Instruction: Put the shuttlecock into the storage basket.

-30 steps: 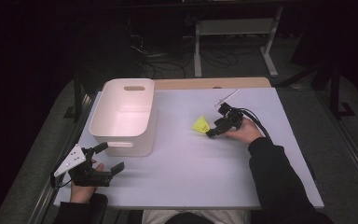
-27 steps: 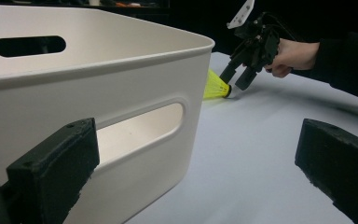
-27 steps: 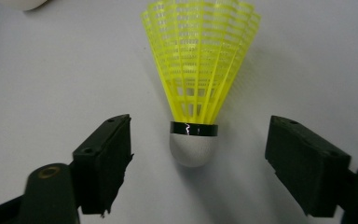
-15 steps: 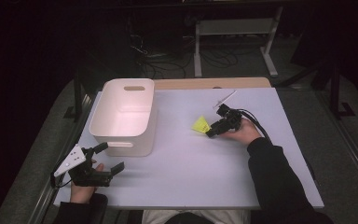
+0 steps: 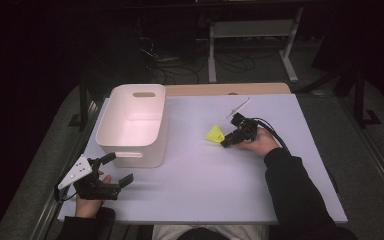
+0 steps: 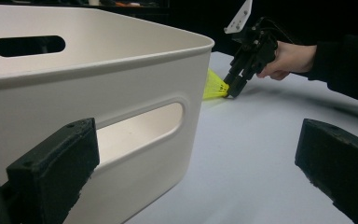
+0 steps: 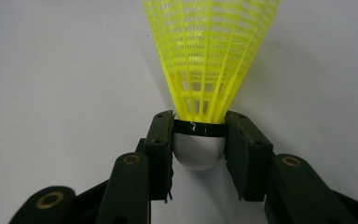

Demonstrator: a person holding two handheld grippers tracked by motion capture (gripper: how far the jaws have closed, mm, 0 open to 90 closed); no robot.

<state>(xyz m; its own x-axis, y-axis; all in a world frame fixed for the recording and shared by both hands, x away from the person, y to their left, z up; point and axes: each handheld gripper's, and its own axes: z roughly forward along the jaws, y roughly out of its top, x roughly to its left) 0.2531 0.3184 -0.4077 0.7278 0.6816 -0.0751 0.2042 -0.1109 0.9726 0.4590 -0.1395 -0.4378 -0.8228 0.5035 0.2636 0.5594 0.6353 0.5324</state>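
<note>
While lying on the table [image 5: 190, 190], yellow shuttlecock [image 7: 212, 60] – right gripper [image 7: 199, 140] jaws just closed, pressing its cork base.

Shuttlecock [image 7: 212, 60]: neon yellow mesh skirt, black band, silvery-white cap. Bin [image 5: 130, 125]: plain off-white (pinkish glow inside). Table [image 5: 220, 185]: pale lavender-white, no pattern. Gripper jaws: black.
</note>
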